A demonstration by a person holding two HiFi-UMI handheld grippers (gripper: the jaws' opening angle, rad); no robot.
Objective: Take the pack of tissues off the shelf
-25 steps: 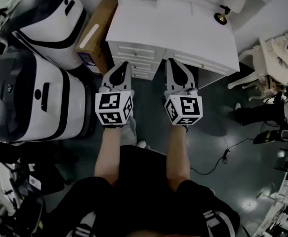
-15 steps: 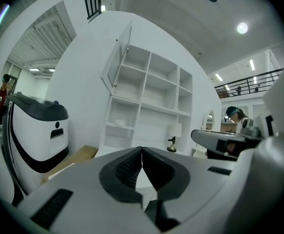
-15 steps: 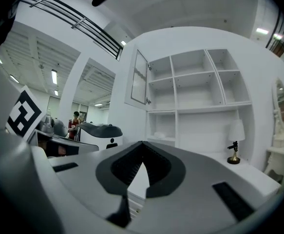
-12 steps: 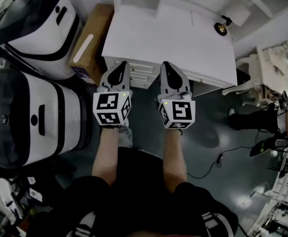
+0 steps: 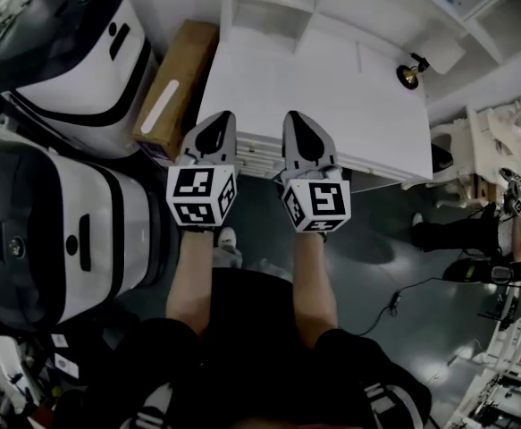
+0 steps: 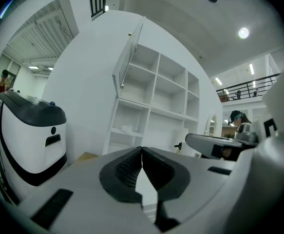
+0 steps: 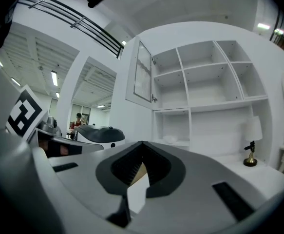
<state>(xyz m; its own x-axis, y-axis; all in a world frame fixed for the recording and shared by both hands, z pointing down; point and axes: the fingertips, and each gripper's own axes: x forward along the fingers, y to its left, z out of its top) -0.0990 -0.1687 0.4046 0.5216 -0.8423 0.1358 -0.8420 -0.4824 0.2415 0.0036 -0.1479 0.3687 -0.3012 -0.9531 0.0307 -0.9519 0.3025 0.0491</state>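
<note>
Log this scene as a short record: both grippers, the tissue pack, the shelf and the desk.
left gripper: shut, empty, short of the shelf
right gripper: shut, empty, beside the left one
tissue pack: white bundle in the lowest left compartment, untouched
shelf: white, open compartments, standing on the desk
desk: white, carries a small lamp
task stage: pack not yet taken

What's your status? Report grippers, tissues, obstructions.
Left gripper and right gripper shut, empty, at front edge of desk. Tissue pack on lower-left shelf, untouched. Desk lamp off right, not in the way.
</note>
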